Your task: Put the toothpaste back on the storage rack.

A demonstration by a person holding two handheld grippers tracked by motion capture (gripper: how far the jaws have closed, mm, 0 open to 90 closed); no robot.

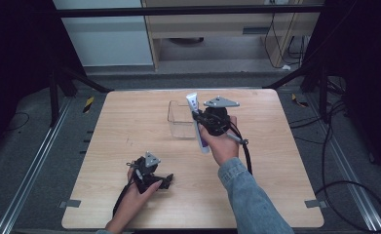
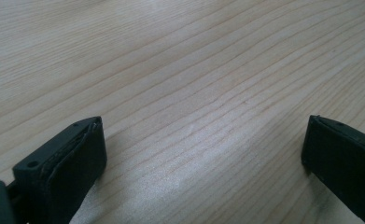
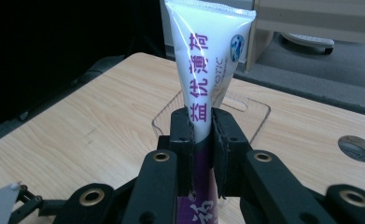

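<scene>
R claw point(image 3: 201, 140) clenched on toothpaste tube point(image 3: 207, 60) mid-body, held above worktop point(image 1: 129, 122) just near of clear box point(image 1: 178, 119). Tube prob. light, soft, slick; grip w/o squashing. L claw point(image 2: 203, 154) released, near-left, on worktop.

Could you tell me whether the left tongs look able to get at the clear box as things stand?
Probably yes: the left tongs are open and hold nothing, and bare table lies between them and the clear box.
</scene>
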